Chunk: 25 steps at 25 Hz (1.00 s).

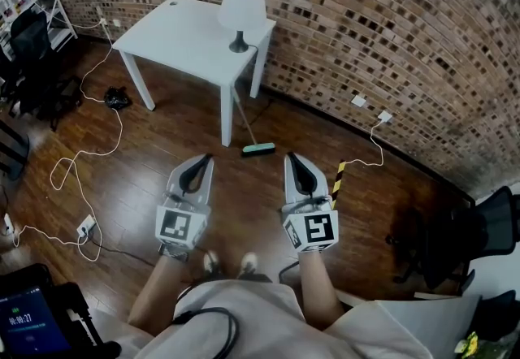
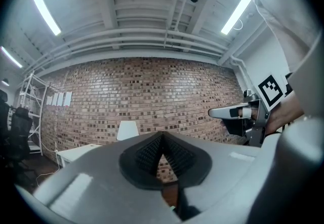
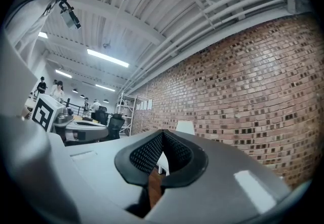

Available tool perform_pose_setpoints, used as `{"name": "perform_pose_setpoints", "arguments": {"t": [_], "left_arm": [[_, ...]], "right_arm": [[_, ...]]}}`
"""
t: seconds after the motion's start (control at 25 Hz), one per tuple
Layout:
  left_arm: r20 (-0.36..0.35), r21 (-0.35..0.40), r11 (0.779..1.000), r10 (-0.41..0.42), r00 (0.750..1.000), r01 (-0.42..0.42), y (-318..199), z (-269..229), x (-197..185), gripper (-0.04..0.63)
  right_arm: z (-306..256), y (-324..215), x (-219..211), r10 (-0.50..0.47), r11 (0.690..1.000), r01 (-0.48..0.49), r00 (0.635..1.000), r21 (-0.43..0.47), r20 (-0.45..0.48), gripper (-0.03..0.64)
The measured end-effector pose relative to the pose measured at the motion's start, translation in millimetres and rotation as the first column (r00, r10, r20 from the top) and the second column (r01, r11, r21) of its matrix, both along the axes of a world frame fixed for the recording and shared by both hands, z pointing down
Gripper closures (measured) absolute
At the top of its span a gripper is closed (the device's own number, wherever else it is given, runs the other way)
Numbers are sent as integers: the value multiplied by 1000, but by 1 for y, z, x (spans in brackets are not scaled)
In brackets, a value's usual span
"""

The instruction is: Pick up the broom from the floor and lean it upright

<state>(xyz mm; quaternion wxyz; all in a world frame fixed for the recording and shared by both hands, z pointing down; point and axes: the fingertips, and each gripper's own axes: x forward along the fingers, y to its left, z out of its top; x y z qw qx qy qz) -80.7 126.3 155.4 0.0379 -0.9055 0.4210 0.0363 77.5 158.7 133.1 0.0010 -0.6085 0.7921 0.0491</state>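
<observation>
The left gripper (image 1: 207,158) and the right gripper (image 1: 290,157) are shown side by side at lower centre of the head view, held about level. In the left gripper view the ribbed pads of the left gripper (image 2: 162,137) are pressed together with nothing between them. The right gripper (image 3: 163,134) is likewise closed and empty. Each carries a marker cube (image 1: 318,228) printed with a black-and-white square pattern, and no lettering is seen on it.

The broom (image 1: 258,149) is seen just above the grippers in the frame. Its green head rests on the wooden floor (image 1: 146,179) and its thin handle slants up to the near corner of the white table (image 1: 187,41).

A white lamp (image 1: 242,8) stands on the table. A brick wall (image 1: 390,41) fills the upper right. White cables (image 1: 81,158) trail at left, and yellow-black striped tape (image 1: 337,179) lies beside the right gripper. A screen (image 1: 28,325) at lower left shows digits too small to read.
</observation>
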Motion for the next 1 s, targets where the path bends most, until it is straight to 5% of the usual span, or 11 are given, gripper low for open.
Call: {"name": "perform_pose_setpoints", "arguments": {"t": [1.0], "left_arm": [[56, 30, 1000, -2, 998, 0, -5, 9, -2, 597]], "right_arm": [[2, -3, -7, -9, 1000, 9, 999, -6, -32, 606]]}}
